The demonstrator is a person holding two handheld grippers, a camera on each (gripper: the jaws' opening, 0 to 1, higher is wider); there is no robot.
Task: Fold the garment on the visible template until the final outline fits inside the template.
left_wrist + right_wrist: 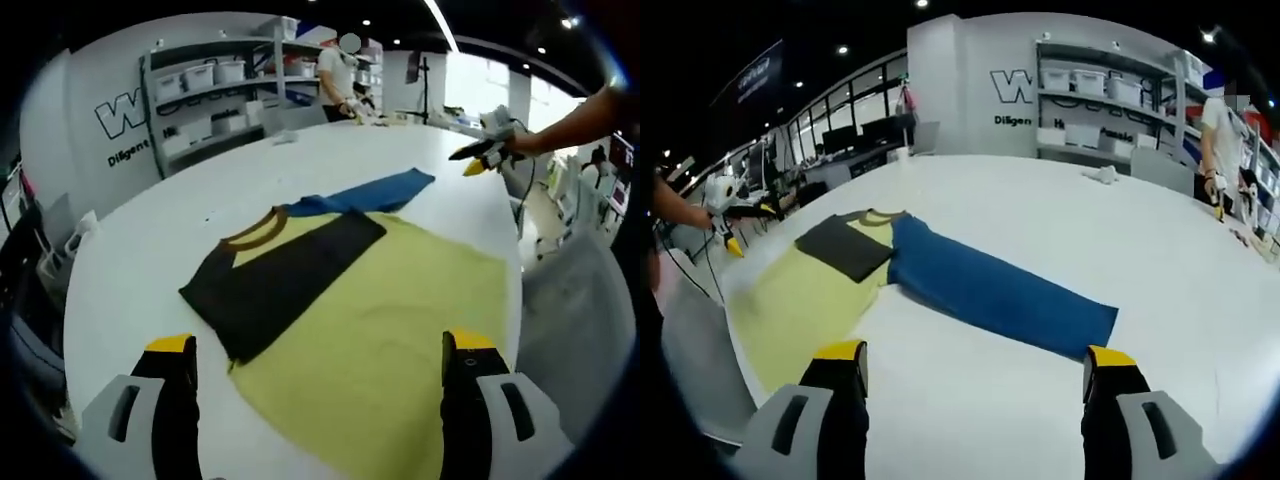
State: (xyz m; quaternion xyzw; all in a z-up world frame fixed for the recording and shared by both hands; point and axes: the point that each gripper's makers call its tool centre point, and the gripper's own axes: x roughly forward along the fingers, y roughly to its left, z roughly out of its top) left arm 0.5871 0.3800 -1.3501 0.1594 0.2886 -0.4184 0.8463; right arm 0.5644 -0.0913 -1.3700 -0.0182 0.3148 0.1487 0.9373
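Observation:
A T-shirt lies flat on the white table (150, 250). It has a yellow body (400, 320), a brown collar (262, 228), a black sleeve (270, 280) folded across the chest, and a blue sleeve (375, 192) stretched out away from me. My left gripper (320, 345) is open, with its jaws wide apart over the near yellow hem and nothing between them. My right gripper (485, 155) hovers past the table's far right edge in a person's hand. In the right gripper view the right gripper (975, 355) is open just short of the blue sleeve (1000, 290). Beyond it lie the black sleeve (845, 245) and the yellow body (805, 300), with the left gripper (725, 215) at the far left.
Shelves with white bins (210, 90) line the back wall. A person (340, 80) stands at the table's far end. A small white object (1102, 175) lies on the table far from the shirt. The table edge (515, 250) runs close along the shirt's right side.

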